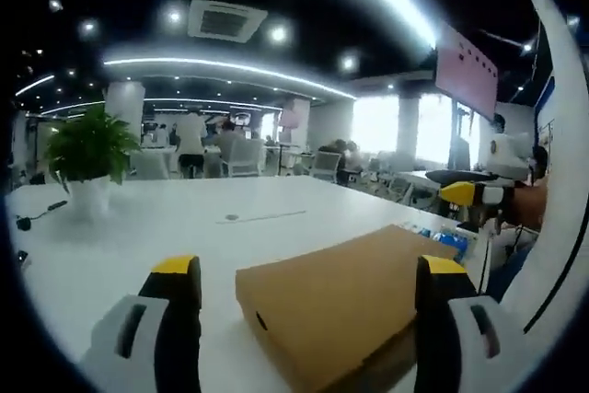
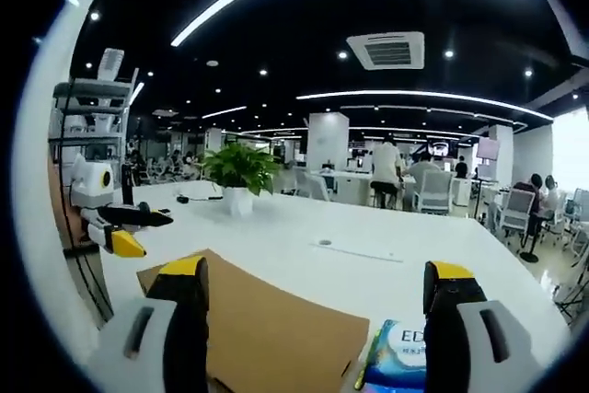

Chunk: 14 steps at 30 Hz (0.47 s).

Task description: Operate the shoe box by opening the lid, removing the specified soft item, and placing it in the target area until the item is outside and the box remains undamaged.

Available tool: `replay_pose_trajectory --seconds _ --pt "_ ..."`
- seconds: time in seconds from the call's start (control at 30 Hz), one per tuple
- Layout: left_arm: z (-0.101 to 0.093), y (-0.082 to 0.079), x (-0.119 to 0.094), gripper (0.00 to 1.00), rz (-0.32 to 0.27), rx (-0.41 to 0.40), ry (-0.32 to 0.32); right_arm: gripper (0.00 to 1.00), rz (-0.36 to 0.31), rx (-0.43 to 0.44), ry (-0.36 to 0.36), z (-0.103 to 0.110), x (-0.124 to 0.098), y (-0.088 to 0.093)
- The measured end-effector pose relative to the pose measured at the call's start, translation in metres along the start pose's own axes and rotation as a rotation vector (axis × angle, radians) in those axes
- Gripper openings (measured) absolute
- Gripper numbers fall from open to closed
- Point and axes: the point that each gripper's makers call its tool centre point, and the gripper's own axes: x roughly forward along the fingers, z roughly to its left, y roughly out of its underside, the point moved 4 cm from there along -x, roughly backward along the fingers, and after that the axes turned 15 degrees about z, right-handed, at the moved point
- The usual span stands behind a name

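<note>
My left gripper [image 1: 308,319] is spread wide and holds nothing; one closed shoe box [image 1: 345,306] lies between its jaws, its near end cut off. My right gripper [image 2: 317,319] also gapes empty over the box [image 2: 267,329]; a blue packet [image 2: 400,356] is half hidden. Bare white table [image 1: 184,223] stretches to one potted plant [image 1: 89,156].

Room: open office with a black ceiling [image 2: 276,34], white pillars [image 2: 327,140].
Light: curved strip lights [image 1: 221,66], spot lamps, ceiling air vent [image 2: 386,48].
Windows: bright, far right [image 1: 433,126].
Furniture: white desk [image 1: 184,218] carrying a potted plant [image 1: 89,149]; white chairs [image 1: 241,156], seated people behind.
</note>
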Motion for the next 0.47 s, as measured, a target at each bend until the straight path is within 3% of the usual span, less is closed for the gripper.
replay_pose_trajectory --seconds 0.07,0.13,0.27,0.47 --pt "0.001 0.001 0.002 0.99 0.004 -0.003 0.008 1.00 -0.005 -0.002 -0.001 0.000 0.000 -0.002" --pt "0.005 0.008 0.004 0.99 0.066 -0.001 -0.007 1.00 -0.010 -0.009 -0.003 -0.002 0.002 -0.005" --pt "0.003 0.001 0.002 0.99 0.015 -0.015 0.015 1.00 -0.027 -0.015 -0.002 -0.003 0.002 -0.009" --pt "0.003 0.000 0.003 0.99 0.040 -0.008 -0.005 1.00 -0.049 -0.019 -0.018 -0.002 -0.001 -0.016"
